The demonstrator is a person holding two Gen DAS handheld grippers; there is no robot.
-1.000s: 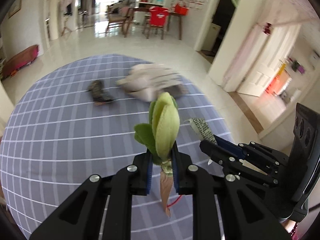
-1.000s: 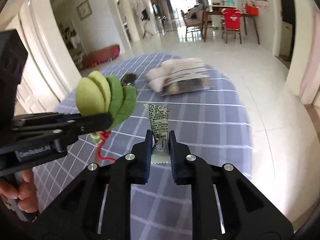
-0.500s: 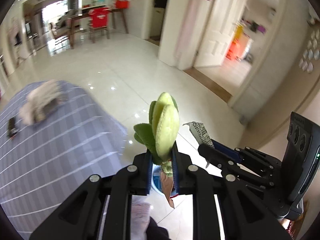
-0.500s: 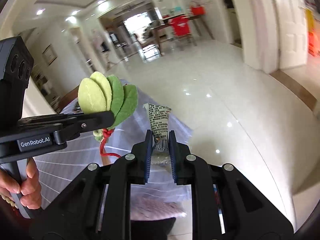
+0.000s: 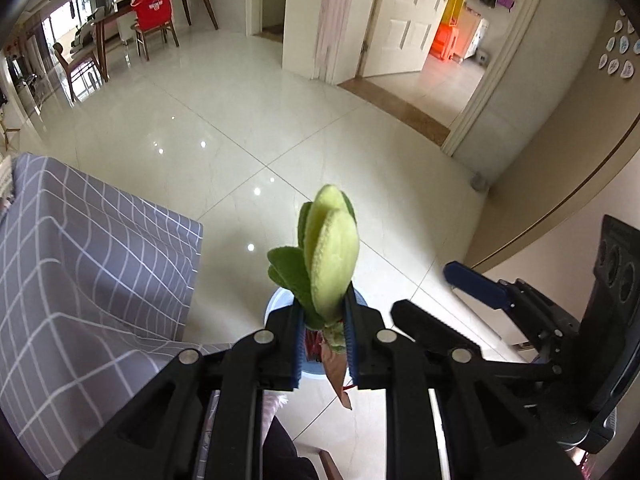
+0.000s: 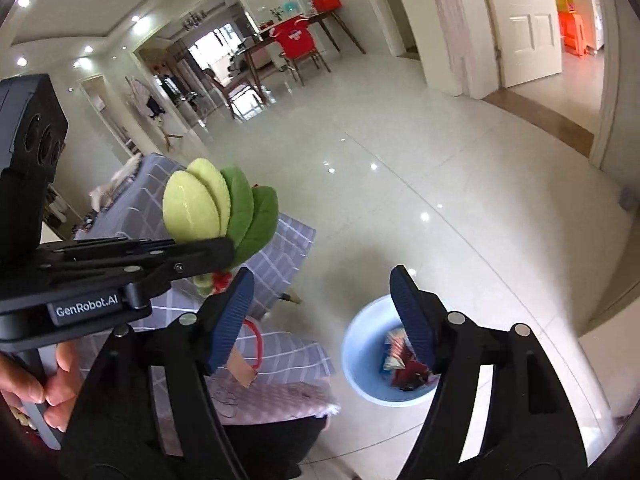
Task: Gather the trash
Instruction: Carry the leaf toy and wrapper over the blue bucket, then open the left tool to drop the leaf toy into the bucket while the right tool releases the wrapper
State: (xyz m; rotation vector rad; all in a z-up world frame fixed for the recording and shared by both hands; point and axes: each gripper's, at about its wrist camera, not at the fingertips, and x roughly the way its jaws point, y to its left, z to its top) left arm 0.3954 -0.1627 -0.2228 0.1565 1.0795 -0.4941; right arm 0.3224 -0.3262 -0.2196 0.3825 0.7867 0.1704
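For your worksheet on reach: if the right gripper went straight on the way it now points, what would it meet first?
Probably the white floor. The open right gripper holds nothing; the blue bin sits lower, by one fingertip, so depth is unclear.

- Glossy white tile floor [image 5: 248,128] spreads out ahead of me, catching ceiling-light glints.
- A wooden dining table [image 6: 296,36] with a red-covered chair [image 5: 154,6] stands far off.
- A white panelled door [image 5: 404,16] hangs open.
- Grey checked tablecloth [image 5: 92,264] drapes at my left.
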